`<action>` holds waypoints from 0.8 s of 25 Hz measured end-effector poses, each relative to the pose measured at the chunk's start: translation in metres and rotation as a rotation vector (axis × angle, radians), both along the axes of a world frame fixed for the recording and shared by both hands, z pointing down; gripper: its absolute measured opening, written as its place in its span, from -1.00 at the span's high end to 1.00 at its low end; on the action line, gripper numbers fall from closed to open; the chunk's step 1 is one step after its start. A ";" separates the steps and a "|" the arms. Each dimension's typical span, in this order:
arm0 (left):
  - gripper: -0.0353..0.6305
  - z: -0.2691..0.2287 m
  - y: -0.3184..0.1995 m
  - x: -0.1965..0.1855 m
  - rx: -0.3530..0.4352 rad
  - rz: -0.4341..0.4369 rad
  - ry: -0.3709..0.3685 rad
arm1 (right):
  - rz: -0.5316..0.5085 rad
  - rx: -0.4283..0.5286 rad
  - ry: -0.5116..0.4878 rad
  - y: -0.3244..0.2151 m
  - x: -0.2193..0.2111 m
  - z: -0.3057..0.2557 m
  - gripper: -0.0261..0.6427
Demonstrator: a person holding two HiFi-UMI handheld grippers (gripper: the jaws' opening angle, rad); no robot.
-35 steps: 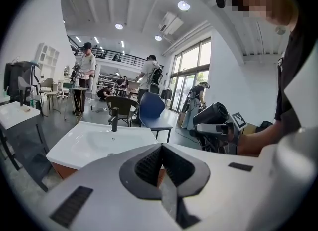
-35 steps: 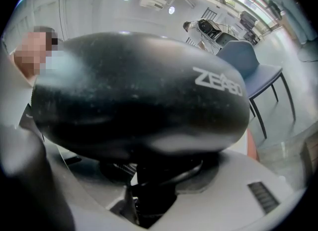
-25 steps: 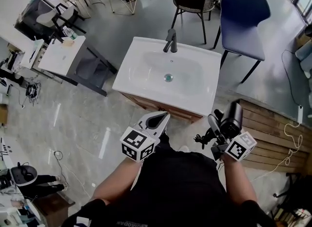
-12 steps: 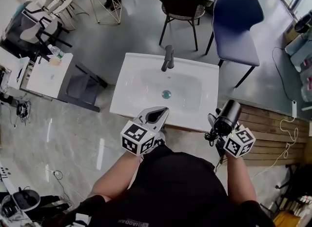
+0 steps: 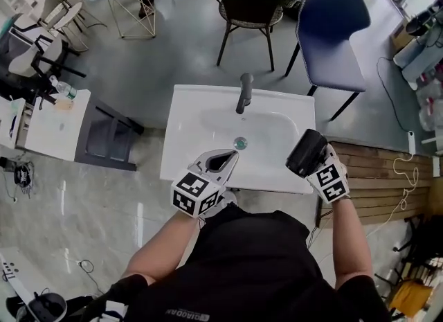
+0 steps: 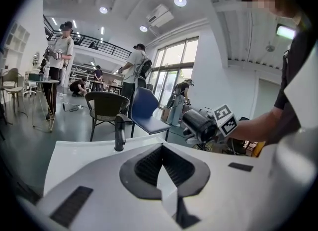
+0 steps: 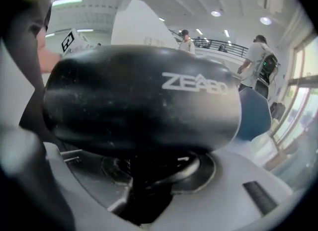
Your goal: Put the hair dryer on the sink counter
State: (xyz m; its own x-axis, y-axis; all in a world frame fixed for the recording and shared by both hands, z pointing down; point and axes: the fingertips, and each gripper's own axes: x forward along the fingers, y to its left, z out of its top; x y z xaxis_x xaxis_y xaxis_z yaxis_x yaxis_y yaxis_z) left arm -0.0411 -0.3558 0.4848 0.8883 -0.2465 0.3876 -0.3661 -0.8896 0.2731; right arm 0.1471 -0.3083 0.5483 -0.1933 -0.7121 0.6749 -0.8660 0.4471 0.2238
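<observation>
**sinkfan:** ok remote guy, what does the dryer look like on your feed, and where is it relative to the sink counter?

**me:** It's a black hair dryer (image 5: pixel 305 153) with a fat matte barrel, a bit dusty and speckled up close. There's pale "ZEABO" lettering along one side, and that barrel fills most of my right gripper view. From the head view it sits over the right-hand end of the sink counter (image 5: pixel 187 140), just right of the basin and nearer the front edge than the faucet (image 5: pixel 242 92). I can't tell from above whether it touches the counter. In the left gripper view it looks to be hanging a little above the counter top.

**sinkfan:** and the claws?

**me:** My right gripper (image 5: pixel 315 165) has the dryer. The handle drops straight down between its jaws, which have just been closing in on it, so they stand partway apart and clamped round that handle. The marker cube pokes out past the counter's right front corner. My left gripper (image 5: pixel 220 161) is at the counter's front edge, about in line with the drain (image 5: pixel 240 143) and pointing toward the faucet. Its tips are pressed together with nothing between them.
</observation>
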 end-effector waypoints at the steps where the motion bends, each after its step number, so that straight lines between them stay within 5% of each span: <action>1: 0.89 0.002 -0.005 -0.003 -0.001 0.007 -0.003 | -0.019 -0.020 0.052 -0.007 0.000 0.007 0.48; 10: 0.89 0.017 -0.032 -0.015 -0.039 -0.015 -0.020 | -0.135 -0.184 0.235 -0.075 0.020 0.058 0.50; 20: 0.89 0.016 -0.045 -0.025 -0.062 -0.177 -0.022 | -0.356 -0.366 0.365 -0.162 0.030 0.116 0.50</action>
